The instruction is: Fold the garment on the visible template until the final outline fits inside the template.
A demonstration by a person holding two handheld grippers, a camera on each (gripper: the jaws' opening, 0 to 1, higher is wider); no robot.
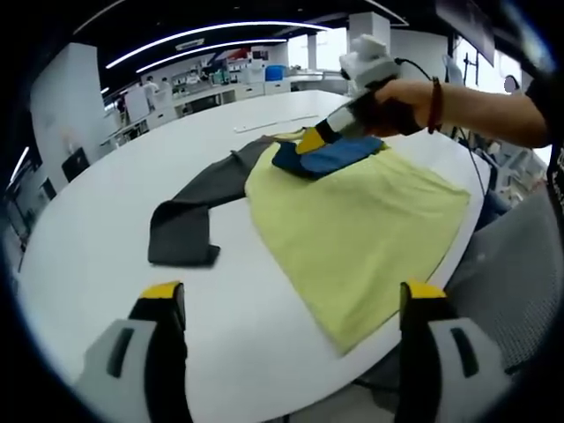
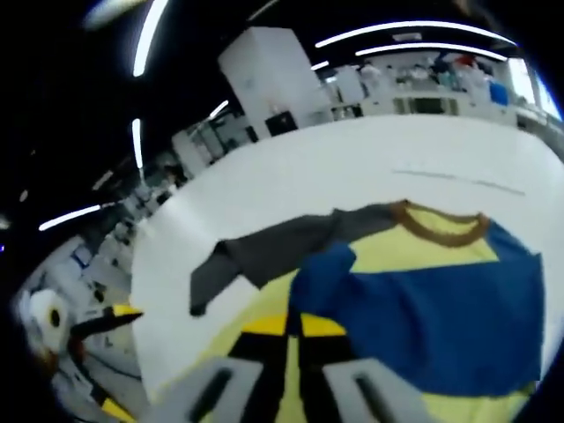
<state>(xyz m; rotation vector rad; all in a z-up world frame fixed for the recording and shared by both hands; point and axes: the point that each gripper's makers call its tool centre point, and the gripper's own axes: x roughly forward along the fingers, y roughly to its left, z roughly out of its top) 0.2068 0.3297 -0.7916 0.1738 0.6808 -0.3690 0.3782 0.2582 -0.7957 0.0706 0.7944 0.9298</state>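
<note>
A white round table (image 1: 115,220) carries one garment (image 1: 370,220). Its yellow body lies by the table's near right edge, one corner reaching just over that edge. A grey sleeve (image 1: 189,216) stretches flat from it toward the table's middle. A blue panel (image 2: 441,308) and a brown collar (image 2: 436,225) lie at the garment's far end. A thin line (image 1: 273,123) lies near the far edge.

The garment (image 1: 352,220) lies on the table (image 1: 106,238), near its edge. Its sleeve (image 1: 198,207) stretches leftward in the left gripper view. The right gripper (image 1: 310,141) rests on its far end
</note>
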